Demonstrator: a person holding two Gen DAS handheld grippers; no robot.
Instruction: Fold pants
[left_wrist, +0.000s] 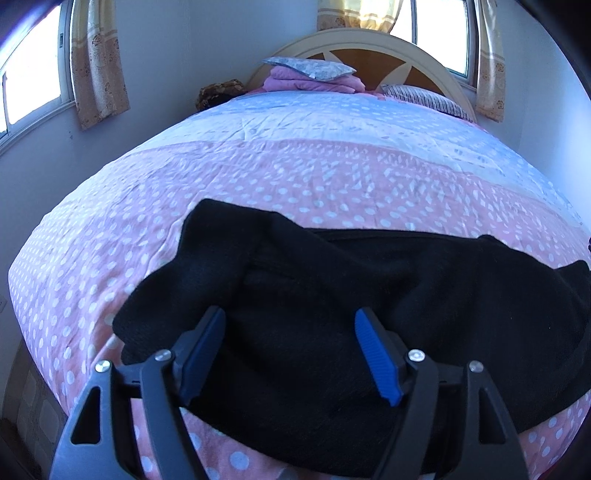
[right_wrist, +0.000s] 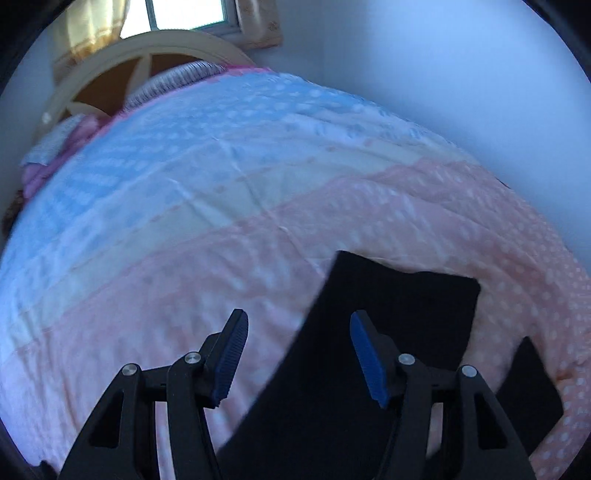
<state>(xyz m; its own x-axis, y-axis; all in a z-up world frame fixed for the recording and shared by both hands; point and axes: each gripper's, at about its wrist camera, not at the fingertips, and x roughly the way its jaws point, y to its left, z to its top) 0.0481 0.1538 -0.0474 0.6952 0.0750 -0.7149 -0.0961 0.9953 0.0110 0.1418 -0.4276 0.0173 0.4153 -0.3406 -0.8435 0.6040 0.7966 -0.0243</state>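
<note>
Black pants (left_wrist: 332, 295) lie bunched on the near end of a bed with a pink and blue polka-dot quilt (left_wrist: 295, 158). In the left wrist view the waist end spreads wide and rumpled. My left gripper (left_wrist: 290, 321) hovers open over this black cloth, holding nothing. In the right wrist view the pants legs (right_wrist: 388, 314) lie flat on the quilt (right_wrist: 221, 206), with a second black end (right_wrist: 528, 384) at the right. My right gripper (right_wrist: 297, 325) is open and empty above the left edge of the leg.
A rounded headboard (left_wrist: 369, 48) stands at the far end, with folded pink bedding (left_wrist: 314, 83) and a striped pillow (left_wrist: 424, 96). Windows with curtains (left_wrist: 99, 62) flank the bed. Walls close in on both sides. The floor (left_wrist: 29, 406) shows at lower left.
</note>
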